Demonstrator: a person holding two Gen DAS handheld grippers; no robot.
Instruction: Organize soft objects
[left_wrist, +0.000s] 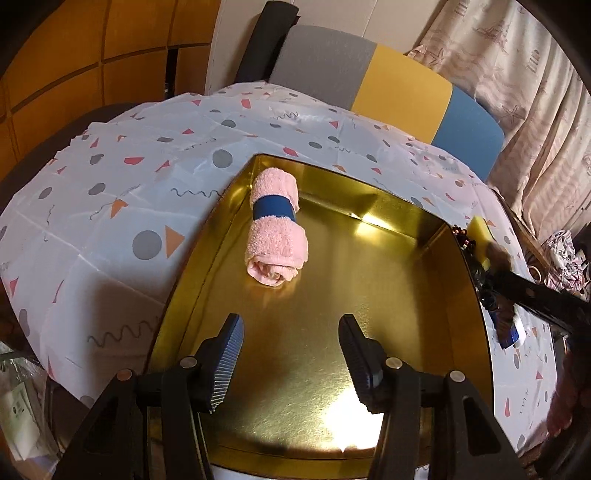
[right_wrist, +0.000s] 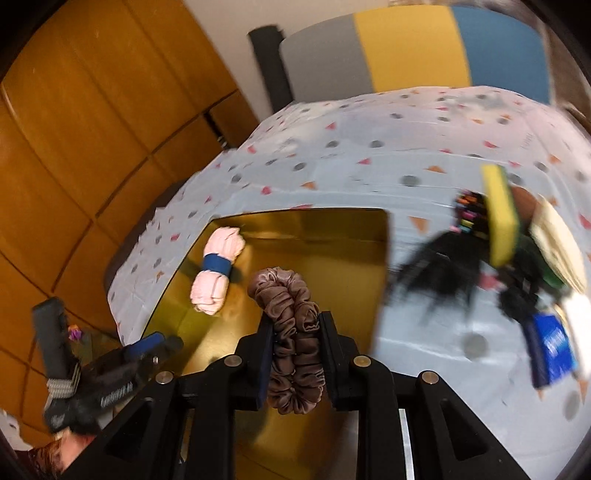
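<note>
A rolled pink towel (left_wrist: 275, 232) with a blue band lies in the far left part of the gold tray (left_wrist: 424, 295). My left gripper (left_wrist: 291, 319) hovers over the tray's near half, open, with nothing between its fingers. In the right wrist view my right gripper (right_wrist: 295, 319) is shut on a brown satin scrunchie (right_wrist: 291, 332), held above the tray (right_wrist: 332, 236) to the right of the towel (right_wrist: 218, 269). The left gripper (right_wrist: 103, 343) shows at the lower left there.
The table wears a white cloth (left_wrist: 129, 192) with coloured shapes. Right of the tray lies a pile: a yellow sponge (right_wrist: 500, 218), a black fringed item (right_wrist: 436, 262), a blue packet (right_wrist: 554, 350). A grey, yellow and blue chair back (left_wrist: 388, 81) stands behind the table.
</note>
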